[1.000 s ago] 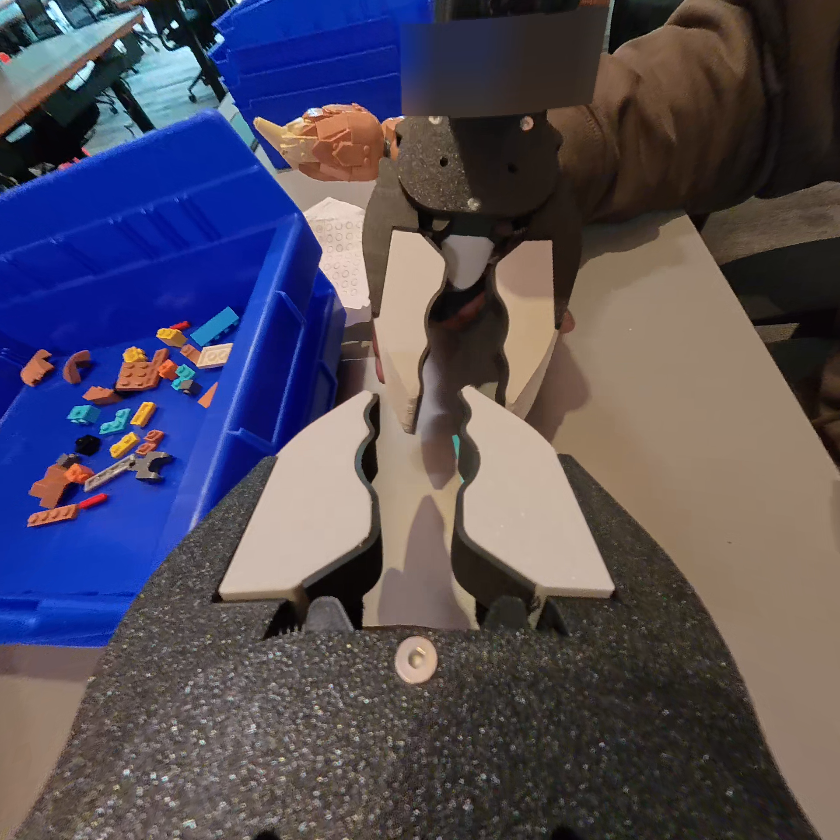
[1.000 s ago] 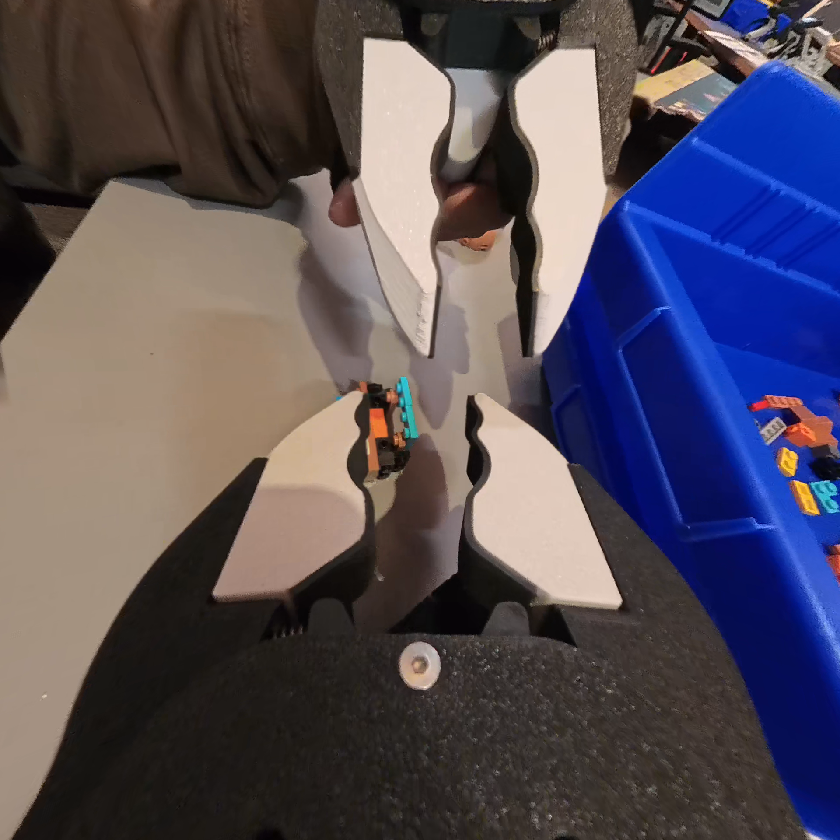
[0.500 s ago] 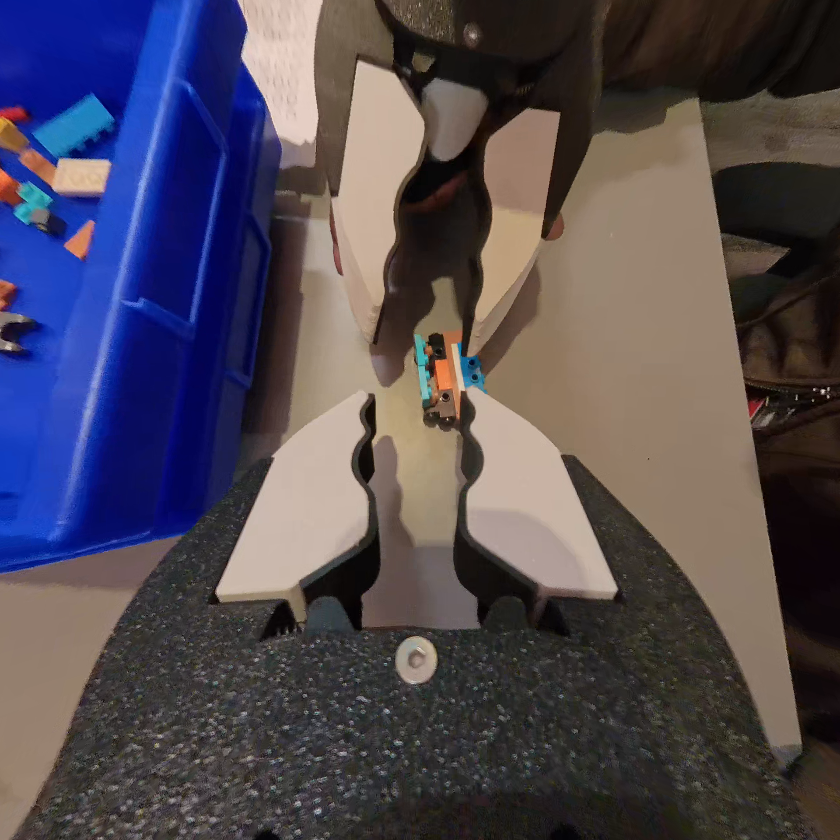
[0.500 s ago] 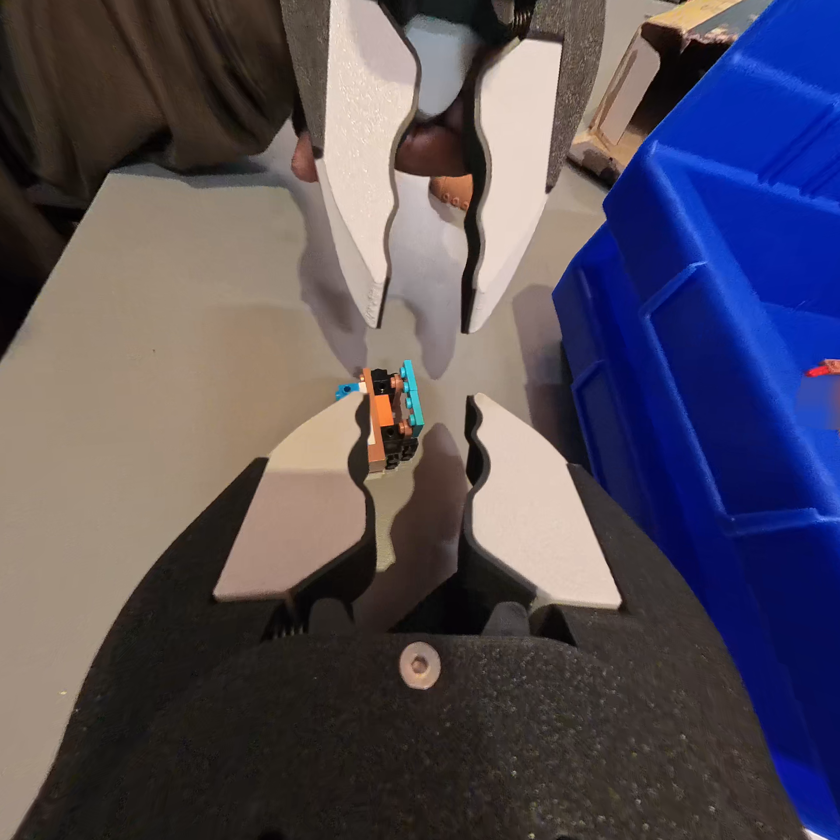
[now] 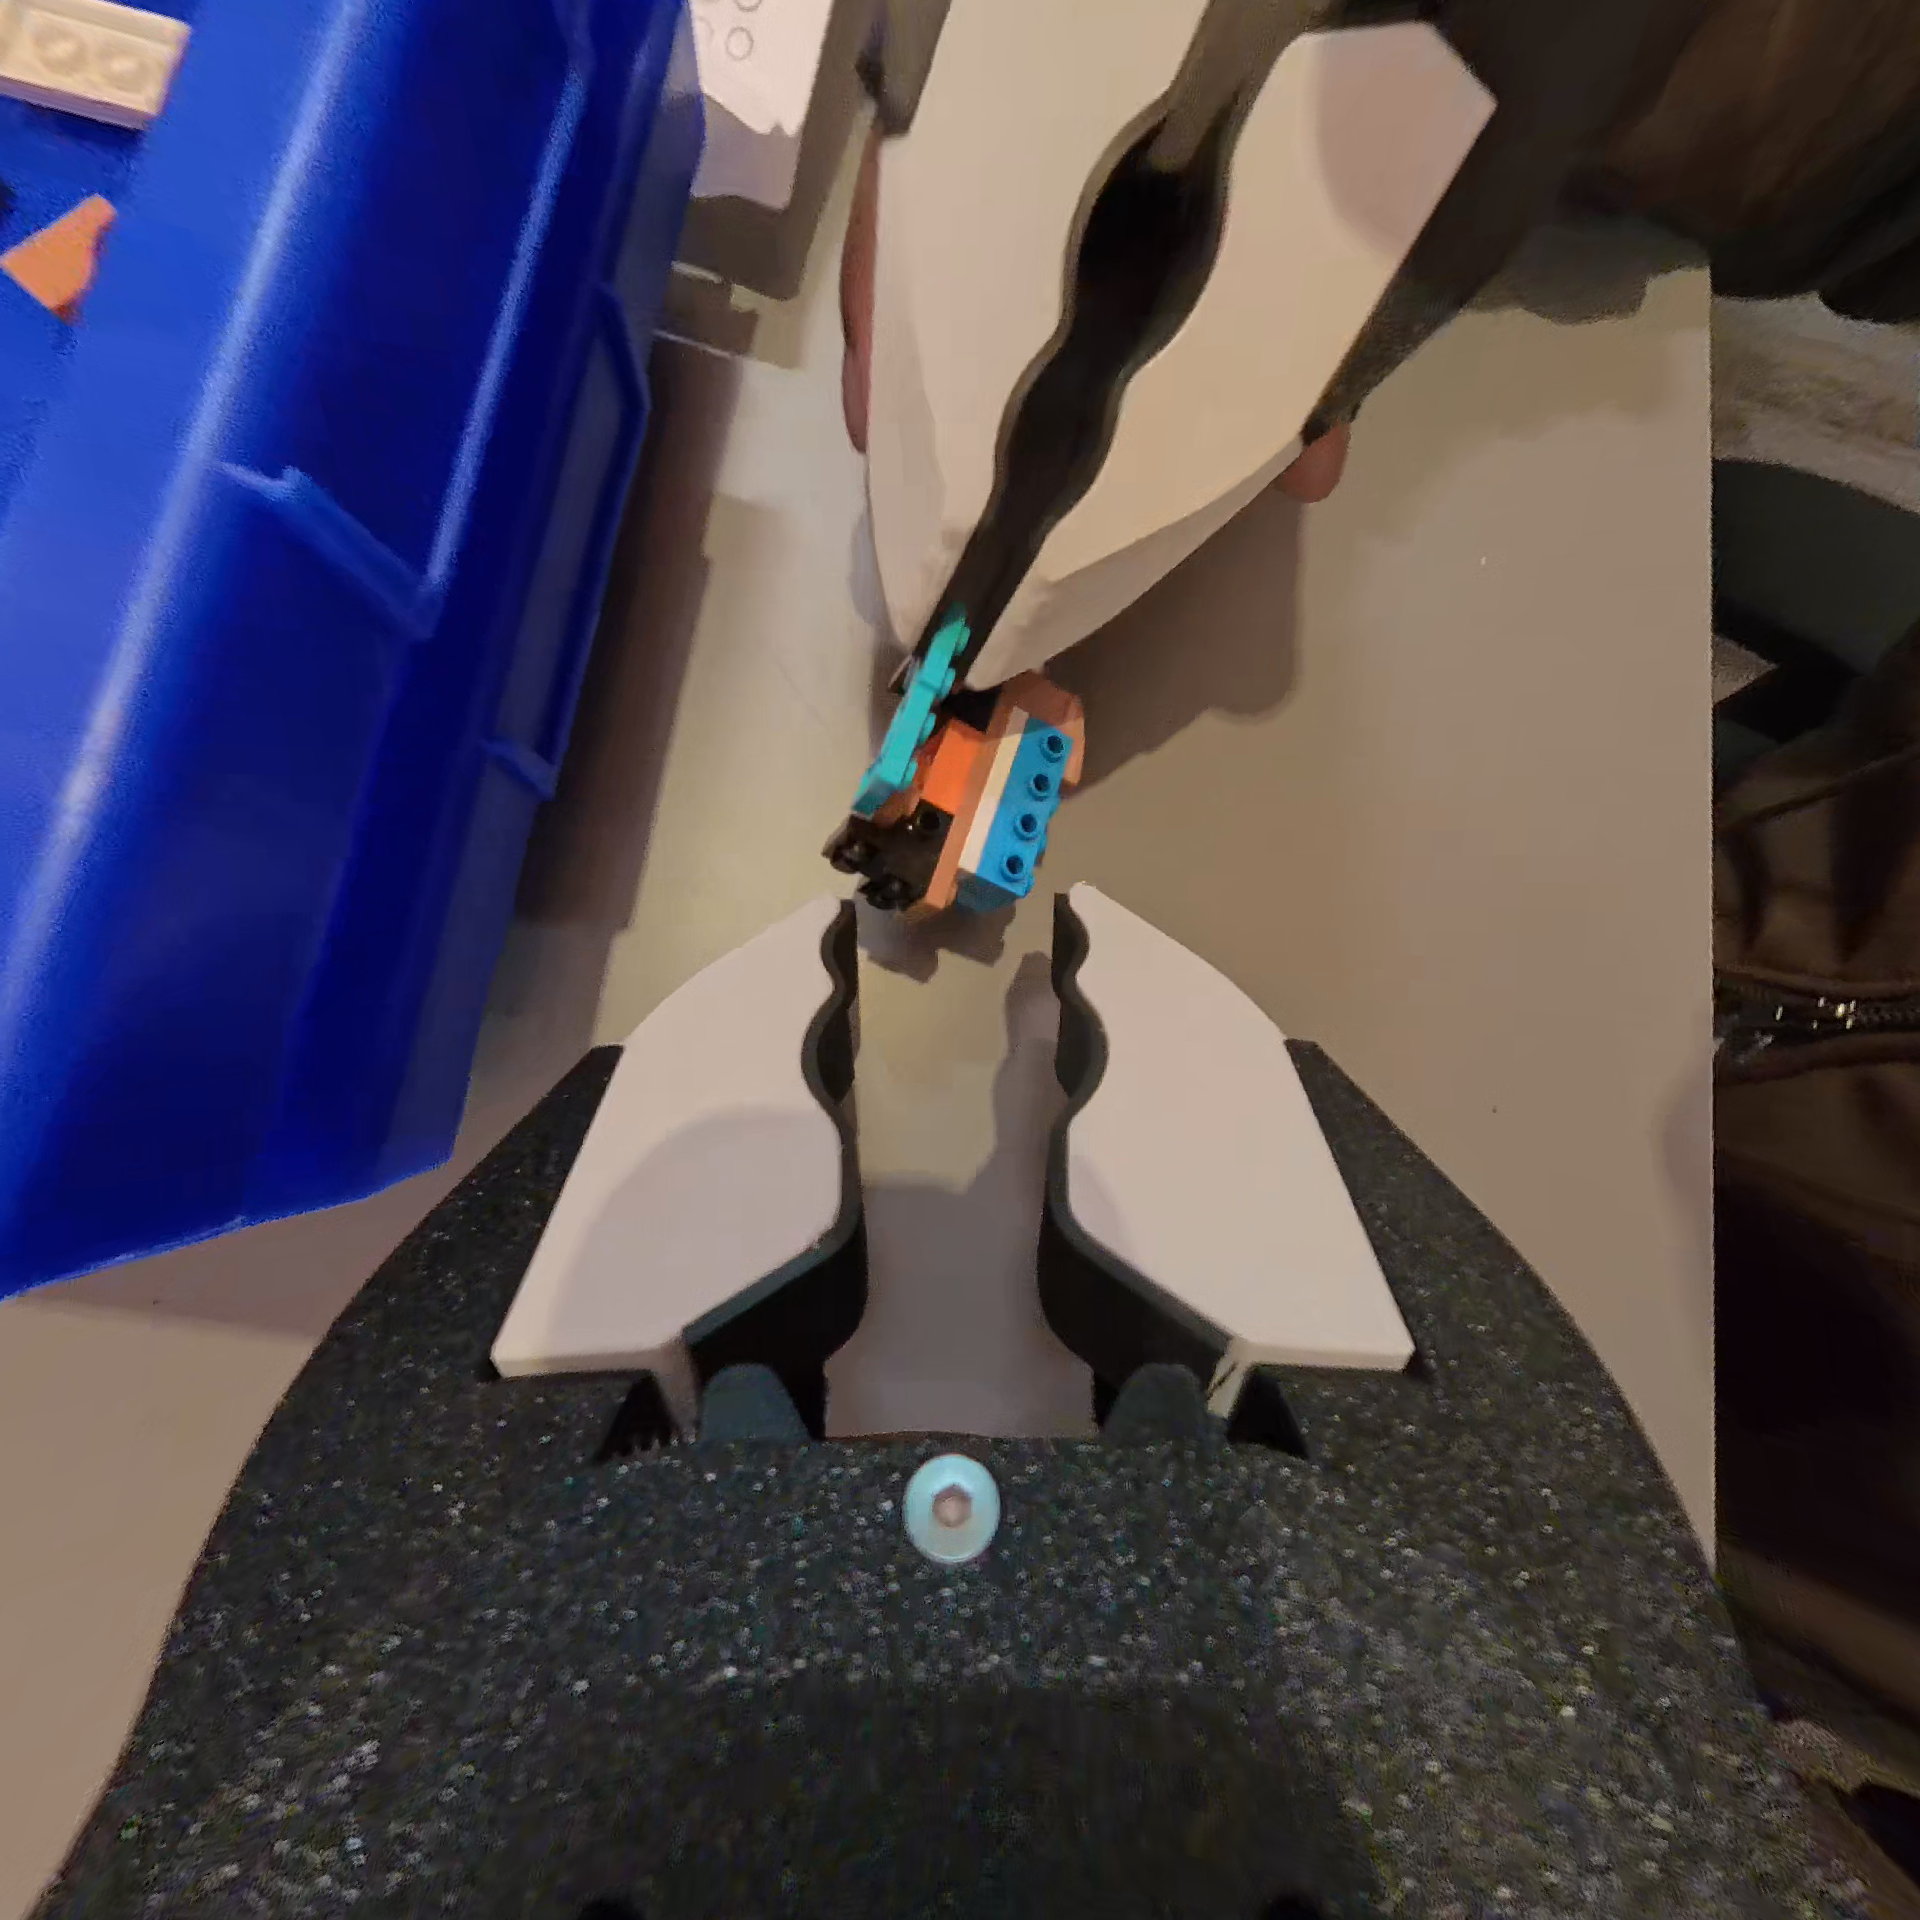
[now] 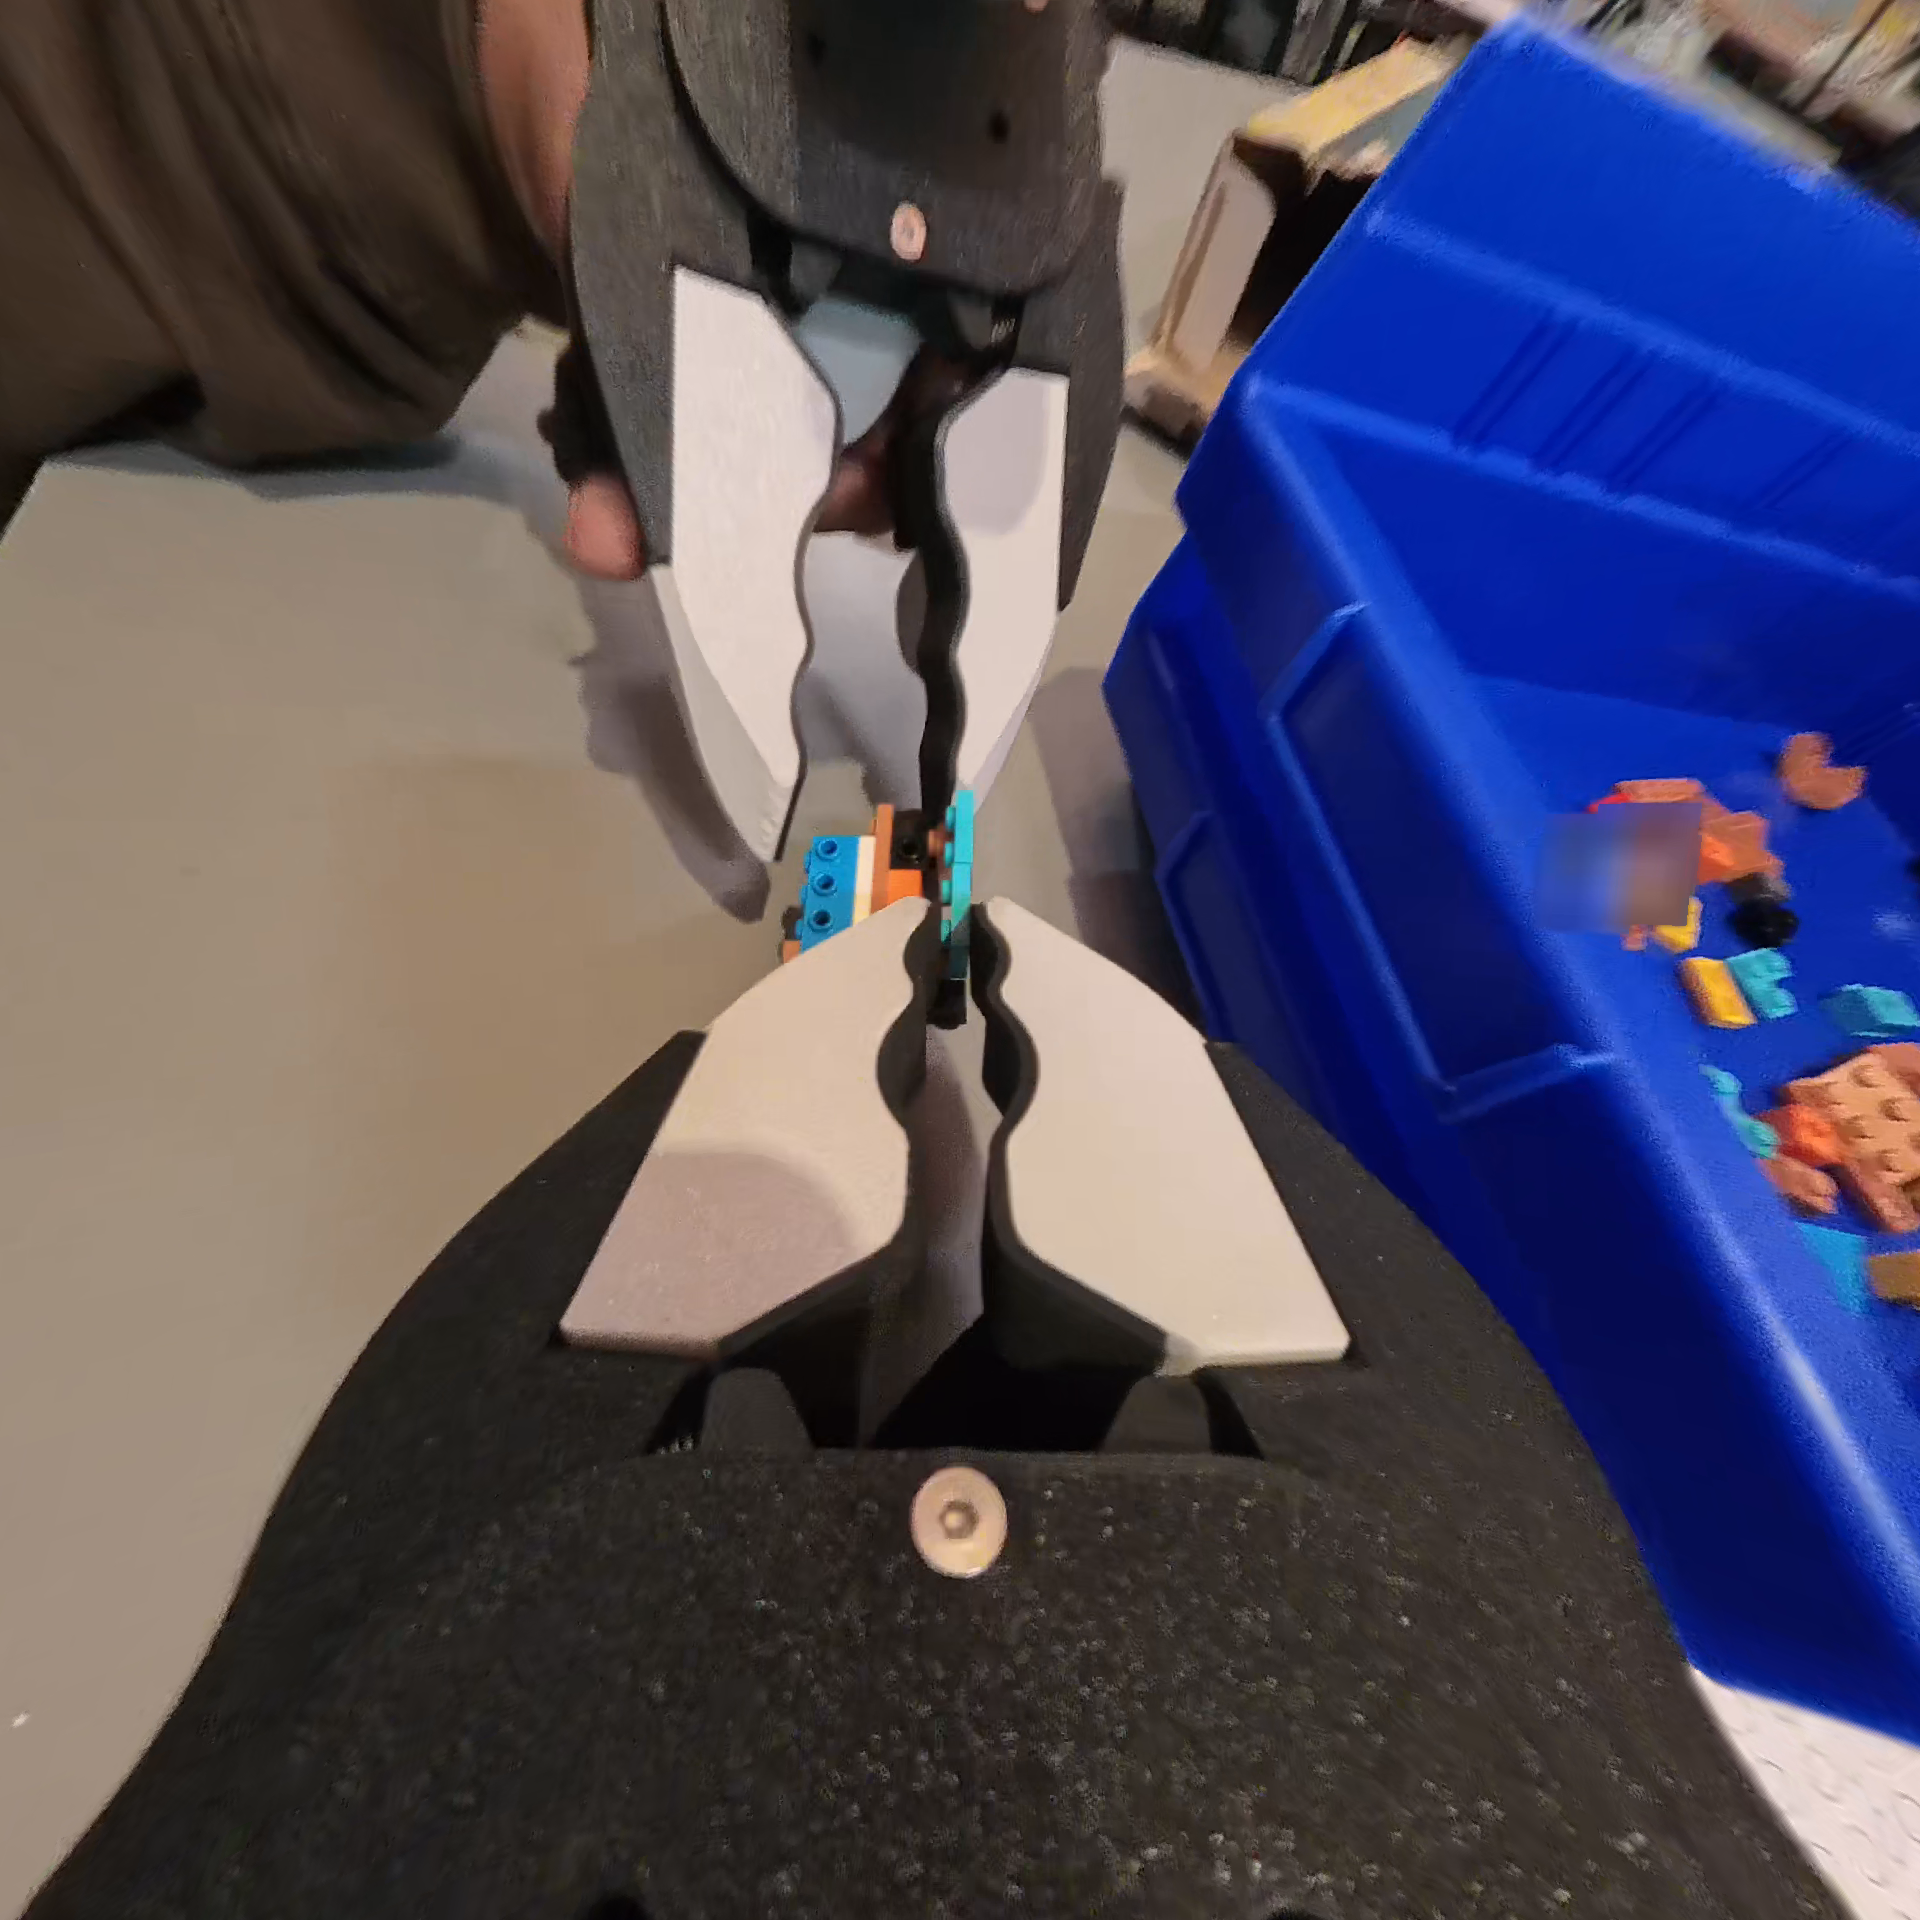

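Nearest, right gripper (image 6: 951, 914): speckled black foam body, smooth grey wavy-edged fingers nearly closed, pinching the thin teal plate of a small studded brick model (image 6: 883, 883) of orange, brown, blue, white and black, just above the matte grey table (image 6: 312, 935). Opposite, left gripper (image 5: 951, 904) spread, empty, tips just short of the model (image 5: 956, 800). Glossy blue bin (image 6: 1558, 520) alongside; loose bricks (image 6: 1766, 997) inside seen mostly from the right wrist view, white sheet (image 5: 748, 94) beyond only from the left
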